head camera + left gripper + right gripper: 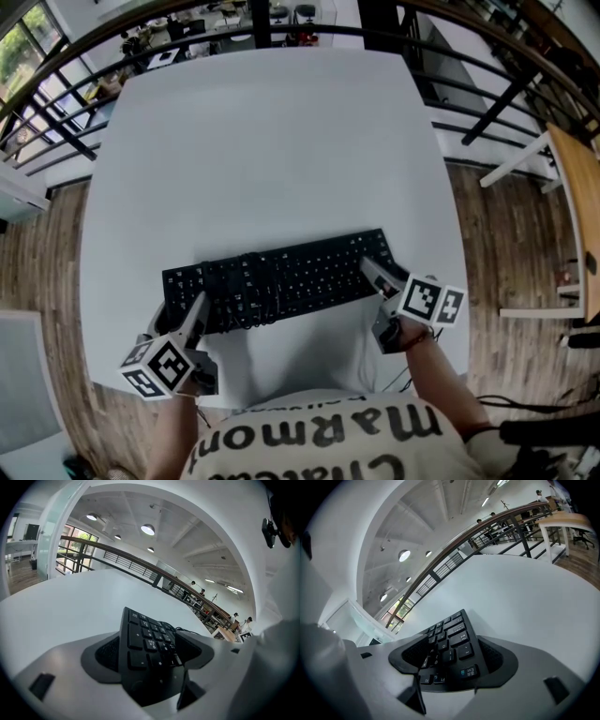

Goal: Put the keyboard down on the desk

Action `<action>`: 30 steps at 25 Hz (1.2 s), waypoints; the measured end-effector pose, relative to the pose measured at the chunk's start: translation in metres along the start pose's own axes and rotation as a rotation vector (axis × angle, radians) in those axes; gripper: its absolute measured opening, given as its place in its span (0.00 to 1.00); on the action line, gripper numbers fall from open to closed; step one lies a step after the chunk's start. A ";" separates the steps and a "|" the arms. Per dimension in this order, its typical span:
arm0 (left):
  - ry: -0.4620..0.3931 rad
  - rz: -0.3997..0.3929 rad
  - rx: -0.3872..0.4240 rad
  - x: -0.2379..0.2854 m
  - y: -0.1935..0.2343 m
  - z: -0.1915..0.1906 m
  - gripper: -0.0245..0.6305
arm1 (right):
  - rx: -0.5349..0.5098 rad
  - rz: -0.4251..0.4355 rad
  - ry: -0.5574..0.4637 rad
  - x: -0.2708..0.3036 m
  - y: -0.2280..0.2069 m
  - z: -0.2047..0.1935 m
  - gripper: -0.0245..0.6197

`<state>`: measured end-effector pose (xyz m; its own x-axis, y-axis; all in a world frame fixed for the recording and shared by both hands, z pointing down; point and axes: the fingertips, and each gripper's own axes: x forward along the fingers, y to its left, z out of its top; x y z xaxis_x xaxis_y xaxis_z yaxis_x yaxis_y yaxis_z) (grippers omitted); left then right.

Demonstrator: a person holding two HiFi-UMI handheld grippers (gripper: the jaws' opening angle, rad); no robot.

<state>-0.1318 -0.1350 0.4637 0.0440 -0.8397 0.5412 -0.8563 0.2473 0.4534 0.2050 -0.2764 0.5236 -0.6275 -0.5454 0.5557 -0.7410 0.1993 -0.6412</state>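
Left tool pinches the left short end of the flat black plastic keyboard, and the right tool pinches the right short end. In each gripper view the pads close on the key face and the underside. The keyboard's long axis runs crosswise from one tool to the other, so each tool has its own end and neither is nearer. It lies over the near half of the white table; whether its underside already touches, I cannot tell. The coming move, I judge, is straight down with both ends kept level. Count: two tools, one keyboard, one table, one black cable lying across the keys.
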 end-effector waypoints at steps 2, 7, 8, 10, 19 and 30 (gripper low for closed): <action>0.000 0.001 -0.003 0.000 0.000 -0.001 0.56 | -0.007 -0.003 0.003 0.001 0.000 0.000 0.52; 0.002 0.003 -0.008 -0.001 0.001 -0.001 0.56 | -0.020 -0.023 0.004 0.000 0.001 0.000 0.52; 0.004 0.005 -0.011 -0.001 0.001 -0.001 0.56 | -0.025 -0.028 0.004 0.000 0.001 0.001 0.52; 0.009 0.009 -0.019 -0.001 0.001 -0.002 0.56 | -0.035 -0.040 0.006 0.000 0.001 0.001 0.52; 0.012 0.003 -0.047 0.004 0.009 -0.011 0.56 | -0.061 -0.069 0.015 0.002 -0.002 0.001 0.52; 0.061 -0.017 -0.041 0.003 0.008 -0.018 0.56 | -0.055 -0.013 0.037 -0.001 0.000 0.003 0.52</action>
<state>-0.1293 -0.1266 0.4819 0.0906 -0.8130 0.5751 -0.8335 0.2541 0.4906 0.2060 -0.2782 0.5213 -0.6252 -0.5179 0.5838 -0.7607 0.2372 -0.6042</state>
